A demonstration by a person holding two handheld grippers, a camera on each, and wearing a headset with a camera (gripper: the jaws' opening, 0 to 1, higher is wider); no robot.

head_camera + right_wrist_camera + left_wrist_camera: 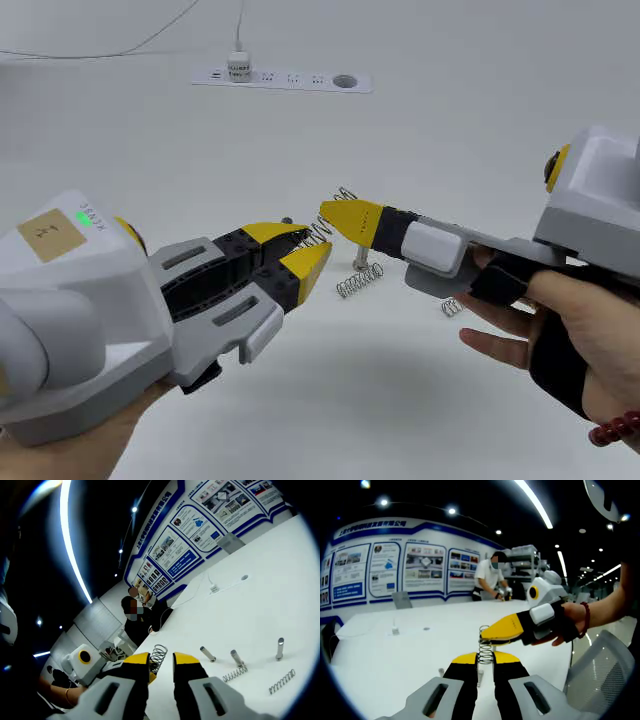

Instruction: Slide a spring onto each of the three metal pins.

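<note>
Clenched in left gripper [313, 243] jaws: thin coiled steel spring [485, 647], raised off white table [150, 160], likely for re-gripping. At its top, right gripper [328, 212]; jaw state there impossible to tell. Just beyond, three short metal pins [236, 656], bare.

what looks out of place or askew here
Nothing looks broken or spilled. One loose spring and a second loose spring lie on their sides on the table by the three pins, all bare. The third spring is in the air between the jaws of the left gripper, with the right gripper at its far end.
</note>
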